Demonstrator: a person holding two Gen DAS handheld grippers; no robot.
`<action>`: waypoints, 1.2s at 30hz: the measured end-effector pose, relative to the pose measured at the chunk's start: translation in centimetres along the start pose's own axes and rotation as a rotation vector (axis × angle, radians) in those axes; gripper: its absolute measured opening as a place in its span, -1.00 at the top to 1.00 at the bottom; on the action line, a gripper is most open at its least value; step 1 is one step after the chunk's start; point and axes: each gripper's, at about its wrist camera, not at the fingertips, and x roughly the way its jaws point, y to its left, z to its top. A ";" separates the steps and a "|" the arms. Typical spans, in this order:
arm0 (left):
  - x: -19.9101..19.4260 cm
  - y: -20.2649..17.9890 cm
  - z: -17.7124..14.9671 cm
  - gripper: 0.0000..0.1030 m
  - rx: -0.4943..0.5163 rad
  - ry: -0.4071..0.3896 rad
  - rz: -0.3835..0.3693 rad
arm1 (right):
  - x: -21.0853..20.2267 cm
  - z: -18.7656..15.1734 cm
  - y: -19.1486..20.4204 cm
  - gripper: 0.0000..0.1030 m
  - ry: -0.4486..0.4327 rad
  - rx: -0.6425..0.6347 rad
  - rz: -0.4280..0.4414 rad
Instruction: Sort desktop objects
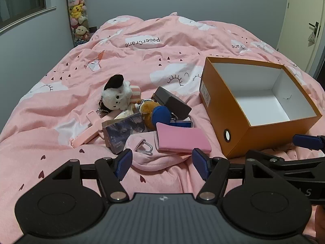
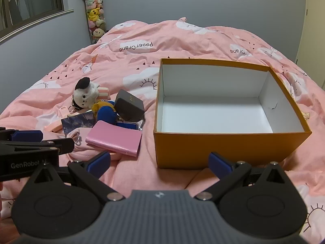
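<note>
Left gripper (image 1: pixel 162 162) and right gripper (image 2: pixel 159 162), fingers wide and holding nothing, hover before the toy-and-wallet pile (image 1: pixel 142 118) beside the empty orange box (image 2: pixel 223 146). Risk: tangled keychains may drag neighbouring items along.

Left wrist view: set low over the pink quilt (image 1: pixel 162 57), looking forward along the left tongs (image 1: pixel 161 162) toward the far wall. Close behind the heap of small things (image 1: pixel 146 118), which lies straight ahead just past the tips. Orange box (image 1: pixel 239 126) ahead and to the right, seen corner-on.

Right wrist view: same low height, same heading, set further right. Right tongs (image 2: pixel 159 162) aimed at the near wall of the orange box (image 2: pixel 223 148), close ahead; heap (image 2: pixel 109 118) off to the left.

Shared by both: heap, box, quilt, far wall, column of plush toys (image 1: pixel 78 14) in the corner. Each tongs' tip in the other's edge.
</note>
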 end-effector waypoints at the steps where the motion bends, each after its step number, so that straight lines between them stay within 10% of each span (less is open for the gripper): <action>1: 0.0 0.0 0.0 -0.48 0.000 0.001 0.000 | 0.0 0.0 0.0 -0.98 0.002 0.001 -0.001; 36: 0.3 0.0 -0.1 -0.48 0.000 0.007 -0.003 | 0.6 -0.1 0.0 -0.98 0.039 0.006 -0.014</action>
